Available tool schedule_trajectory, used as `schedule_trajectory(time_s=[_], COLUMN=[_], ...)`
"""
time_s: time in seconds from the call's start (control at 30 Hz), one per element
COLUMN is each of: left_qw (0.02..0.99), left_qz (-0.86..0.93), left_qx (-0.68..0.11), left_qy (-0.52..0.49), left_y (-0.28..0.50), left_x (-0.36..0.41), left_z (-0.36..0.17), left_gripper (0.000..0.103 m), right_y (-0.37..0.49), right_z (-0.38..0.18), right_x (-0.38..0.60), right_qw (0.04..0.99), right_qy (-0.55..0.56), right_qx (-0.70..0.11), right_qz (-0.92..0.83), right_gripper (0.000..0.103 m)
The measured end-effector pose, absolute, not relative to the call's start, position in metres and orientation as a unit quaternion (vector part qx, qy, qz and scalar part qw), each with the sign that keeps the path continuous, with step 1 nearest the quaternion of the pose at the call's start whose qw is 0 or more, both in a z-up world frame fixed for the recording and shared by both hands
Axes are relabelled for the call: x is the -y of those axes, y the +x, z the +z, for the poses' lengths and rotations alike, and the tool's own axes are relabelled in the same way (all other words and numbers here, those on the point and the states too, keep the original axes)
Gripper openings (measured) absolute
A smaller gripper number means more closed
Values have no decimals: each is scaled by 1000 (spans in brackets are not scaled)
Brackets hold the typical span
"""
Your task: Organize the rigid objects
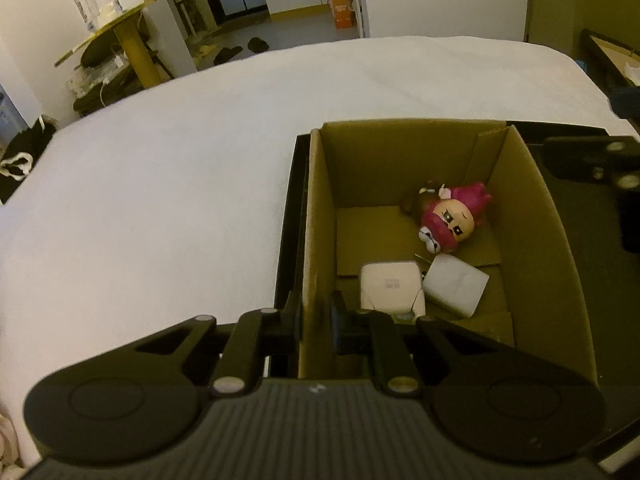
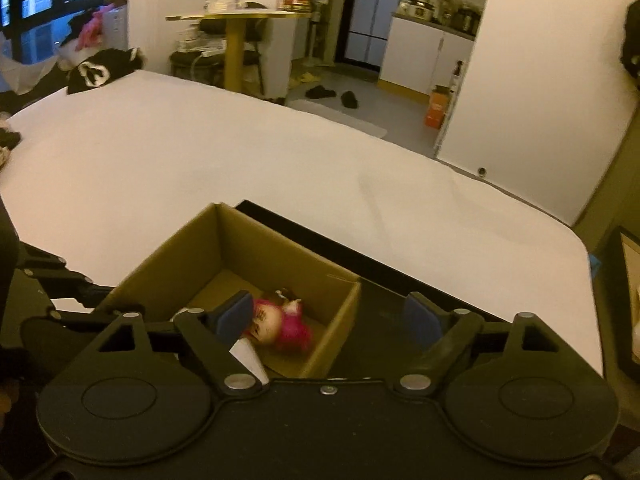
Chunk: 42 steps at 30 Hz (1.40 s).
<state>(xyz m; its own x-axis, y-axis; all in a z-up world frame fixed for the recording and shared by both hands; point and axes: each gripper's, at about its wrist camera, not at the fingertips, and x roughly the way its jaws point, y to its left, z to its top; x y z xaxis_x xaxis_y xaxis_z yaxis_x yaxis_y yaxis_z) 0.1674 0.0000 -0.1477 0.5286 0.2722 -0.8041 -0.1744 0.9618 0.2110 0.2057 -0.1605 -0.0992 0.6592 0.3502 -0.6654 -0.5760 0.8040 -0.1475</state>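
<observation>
An open cardboard box stands on a black mat on the white surface. Inside lie a pink-haired doll, a white square device and a white block. My left gripper is shut on the box's left wall, one finger outside and one inside. In the right wrist view, my right gripper stands open above the box. Its left finger is over the doll and its right finger is outside the box, over the mat. Nothing is between its pads.
The white surface stretches wide to the left of the box and beyond it. Past its far edge stand a gold round side table with a glass jar, shoes on the floor and an orange box. Dark clothing lies at the far left corner.
</observation>
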Motion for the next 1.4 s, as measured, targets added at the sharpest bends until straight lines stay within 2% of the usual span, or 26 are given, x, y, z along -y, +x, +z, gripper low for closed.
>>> schedule_trajectory(time_s=[0.27, 0.67, 0.87, 1.1, 1.23, 1.3, 1.4], left_qw=[865, 879, 885, 896, 900, 902, 906], left_qz=[130, 118, 97, 77, 71, 63, 57], left_qx=[-482, -460, -454, -437, -430, -426, -419], left_qy=[49, 36, 27, 7, 14, 14, 12], left_y=[168, 147, 131, 107, 90, 84, 72], left_x=[5, 8, 15, 20, 23, 23, 24], left_z=[-131, -68, -46, -23, -11, -5, 6], left_gripper=[17, 22, 38, 63, 71, 78, 85], right_y=[208, 191, 172, 151, 140, 134, 124], right_z=[-82, -66, -56, -43, -36, -33, -28], right_x=[188, 234, 250, 262, 266, 267, 267], right_qw=[903, 909, 907, 909, 911, 912, 911], right_qy=[-136, -23, 15, 39, 52, 54, 60], right_qx=[-343, -376, -386, -383, -381, -380, -381], right_qz=[221, 177, 168, 157, 151, 146, 144], right_gripper=[83, 82, 84, 92, 100, 103, 103])
